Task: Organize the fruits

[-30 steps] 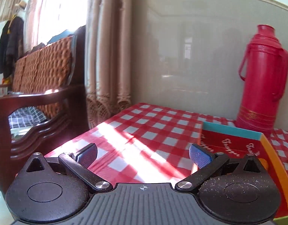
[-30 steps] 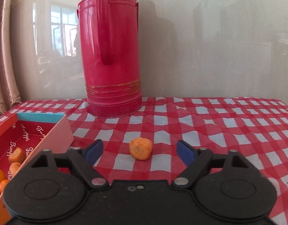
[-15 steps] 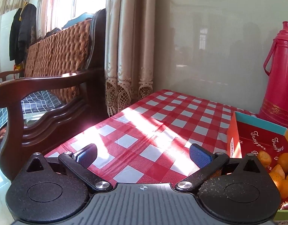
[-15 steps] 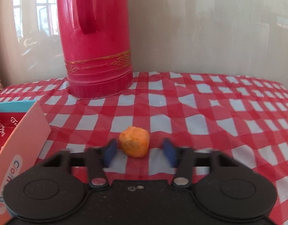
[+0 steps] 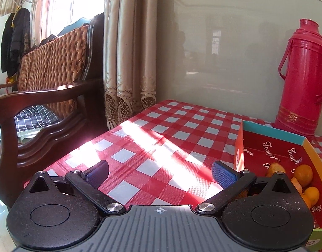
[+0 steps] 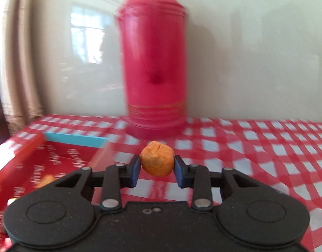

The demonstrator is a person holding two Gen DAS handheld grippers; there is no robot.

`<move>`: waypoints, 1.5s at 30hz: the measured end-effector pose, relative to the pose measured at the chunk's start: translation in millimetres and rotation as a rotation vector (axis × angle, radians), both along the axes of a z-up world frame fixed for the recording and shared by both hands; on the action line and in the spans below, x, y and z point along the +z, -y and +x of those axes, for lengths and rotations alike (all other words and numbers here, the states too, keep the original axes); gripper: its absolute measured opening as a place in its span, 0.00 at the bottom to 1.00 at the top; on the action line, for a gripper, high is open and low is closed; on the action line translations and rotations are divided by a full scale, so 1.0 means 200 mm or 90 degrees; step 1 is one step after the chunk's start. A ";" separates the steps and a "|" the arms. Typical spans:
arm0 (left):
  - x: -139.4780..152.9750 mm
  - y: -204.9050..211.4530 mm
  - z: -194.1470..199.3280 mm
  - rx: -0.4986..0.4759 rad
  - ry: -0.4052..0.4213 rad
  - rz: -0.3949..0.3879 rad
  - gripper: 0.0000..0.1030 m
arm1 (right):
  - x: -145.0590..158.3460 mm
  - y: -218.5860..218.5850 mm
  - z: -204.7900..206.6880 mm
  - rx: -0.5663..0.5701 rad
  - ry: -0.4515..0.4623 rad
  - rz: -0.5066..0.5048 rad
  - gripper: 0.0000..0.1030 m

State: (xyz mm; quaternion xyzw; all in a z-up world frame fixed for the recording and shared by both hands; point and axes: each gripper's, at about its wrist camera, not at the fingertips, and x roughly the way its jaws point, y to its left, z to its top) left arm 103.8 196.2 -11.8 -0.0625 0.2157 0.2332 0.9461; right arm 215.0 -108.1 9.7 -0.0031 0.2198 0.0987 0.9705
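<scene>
My right gripper (image 6: 156, 169) is shut on a small orange fruit (image 6: 157, 161) and holds it above the checked tablecloth, just right of the red cardboard box (image 6: 62, 157). The right wrist view is blurred by motion. My left gripper (image 5: 159, 173) is open and empty over the tablecloth, left of the same box (image 5: 272, 151). Several orange fruits (image 5: 303, 175) lie in the box at the right edge of the left wrist view.
A tall red thermos (image 6: 155, 63) stands behind the box near the wall; it also shows in the left wrist view (image 5: 300, 77). A wooden chair with a wicker back (image 5: 51, 67) and curtains (image 5: 129, 52) stand beyond the table's left edge.
My right gripper closed on the orange fruit, lifted it off the cloth and swung left toward the box. My left gripper stayed open and its view shifted a little.
</scene>
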 end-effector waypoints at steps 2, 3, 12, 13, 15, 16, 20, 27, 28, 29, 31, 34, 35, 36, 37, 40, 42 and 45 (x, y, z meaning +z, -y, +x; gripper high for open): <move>0.00 0.00 -0.01 -0.001 0.001 0.003 1.00 | 0.02 -0.07 -0.04 0.033 0.011 -0.005 0.24; 0.01 0.00 -0.01 0.001 0.001 0.002 1.00 | 0.03 -0.11 -0.05 0.050 0.014 -0.007 0.24; -0.01 -0.01 -0.01 0.004 -0.008 0.007 1.00 | 0.04 -0.43 -0.13 0.161 -0.006 -0.028 0.64; -0.01 -0.01 -0.01 0.004 -0.008 0.006 1.00 | 0.04 -0.44 -0.15 0.160 0.005 -0.023 0.79; -0.01 -0.01 -0.01 0.005 -0.010 0.005 1.00 | 0.09 -0.40 -0.19 0.149 0.042 0.007 0.94; 0.00 -0.01 -0.01 0.003 -0.007 0.006 1.00 | 0.11 -0.39 -0.19 0.144 0.053 0.021 0.94; 0.02 0.02 -0.02 -0.020 0.008 0.009 1.00 | 0.20 -0.26 -0.23 0.114 0.107 0.045 0.94; 0.12 0.27 -0.10 -0.102 0.051 -0.014 1.00 | 0.21 0.06 -0.48 0.040 0.128 0.012 0.94; 0.13 0.33 -0.13 -0.124 0.052 -0.017 1.00 | 0.20 0.11 -0.53 0.026 0.117 0.005 0.94; 0.14 0.40 -0.16 -0.145 0.052 -0.014 1.00 | 0.19 0.16 -0.57 0.013 0.106 0.001 0.94; 0.17 0.52 -0.24 -0.174 0.058 0.001 1.00 | 0.18 0.24 -0.69 -0.007 0.093 -0.016 0.94; 0.22 0.69 -0.40 -0.213 0.067 0.021 1.00 | 0.16 0.32 -0.87 -0.027 0.086 -0.039 0.94; 0.24 0.73 -0.46 -0.223 0.069 0.025 1.00 | 0.16 0.35 -0.93 -0.034 0.085 -0.042 0.94; 0.25 0.76 -0.51 -0.229 0.069 0.027 1.00 | 0.16 0.37 -0.98 -0.038 0.084 -0.041 0.94; 0.26 0.78 -0.57 -0.233 0.070 0.030 1.00 | 0.16 0.38 -1.03 -0.038 0.082 -0.037 0.94; 0.27 0.83 -0.72 -0.237 0.074 0.051 1.00 | 0.17 0.41 -1.14 -0.037 0.092 -0.022 0.94; 0.26 0.84 -0.78 -0.230 0.072 0.062 1.00 | 0.16 0.40 -1.19 -0.033 0.098 -0.025 0.94; 0.22 0.81 -0.82 -0.211 0.070 0.061 1.00 | 0.13 0.36 -1.20 -0.032 0.095 -0.036 0.94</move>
